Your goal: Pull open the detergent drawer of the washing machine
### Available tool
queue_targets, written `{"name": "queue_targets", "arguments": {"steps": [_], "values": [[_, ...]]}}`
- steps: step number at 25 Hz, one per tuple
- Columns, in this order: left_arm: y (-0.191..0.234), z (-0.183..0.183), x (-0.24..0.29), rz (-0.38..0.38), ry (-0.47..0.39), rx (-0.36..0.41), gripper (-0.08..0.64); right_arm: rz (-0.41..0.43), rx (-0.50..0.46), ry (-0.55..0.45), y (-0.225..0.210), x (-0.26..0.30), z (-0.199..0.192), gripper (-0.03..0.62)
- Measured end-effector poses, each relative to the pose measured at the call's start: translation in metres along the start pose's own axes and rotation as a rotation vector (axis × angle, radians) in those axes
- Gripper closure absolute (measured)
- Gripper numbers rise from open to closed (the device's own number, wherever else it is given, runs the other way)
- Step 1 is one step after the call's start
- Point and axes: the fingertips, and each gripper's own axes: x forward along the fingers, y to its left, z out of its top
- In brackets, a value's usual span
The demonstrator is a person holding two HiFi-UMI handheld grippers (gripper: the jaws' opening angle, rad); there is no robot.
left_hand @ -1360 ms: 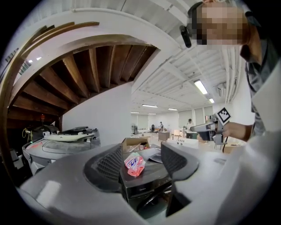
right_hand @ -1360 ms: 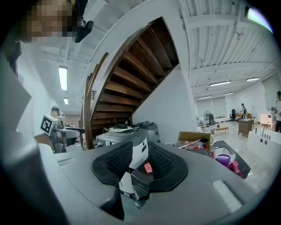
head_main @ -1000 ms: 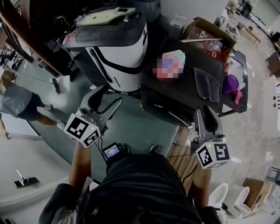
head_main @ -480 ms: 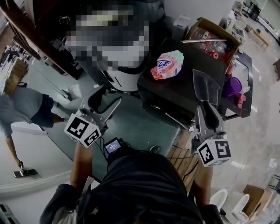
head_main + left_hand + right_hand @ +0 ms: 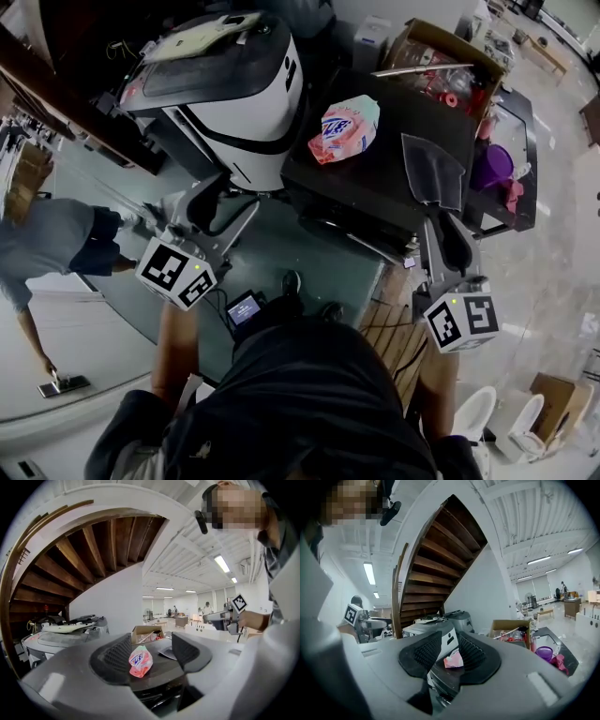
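Washing machine (image 5: 394,183), count one, head view: standing as a dark cabinet ahead of both grippers, carrying one pink packet (image 5: 342,127) on its top; detergent drawer too dark to make out. Also showing one white-and-black machine (image 5: 234,94) at its left, one cardboard box (image 5: 441,61) behind it, and two grippers pointing toward it: left gripper (image 5: 225,199), right gripper (image 5: 445,234).

Left gripper view: standing moderately apart at the jaws, gripping nothing, framing the packet (image 5: 139,660) well beyond.

Right gripper view: standing narrowly apart at the jaws, holding nothing, framing the packet (image 5: 453,659) well beyond.
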Motion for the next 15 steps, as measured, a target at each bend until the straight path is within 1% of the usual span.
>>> {"name": "queue_targets", "arguments": {"steps": [10,15], "values": [[0.026,-0.006,0.039,-0.104,-0.034,-0.036,0.258,-0.103,-0.025,0.009,0.004,0.011,0.007,0.486],[0.047,-0.008,0.046,-0.139,-0.044,-0.055,0.258,-0.139,-0.03,0.013,0.016,0.023,0.009,0.486]]}}
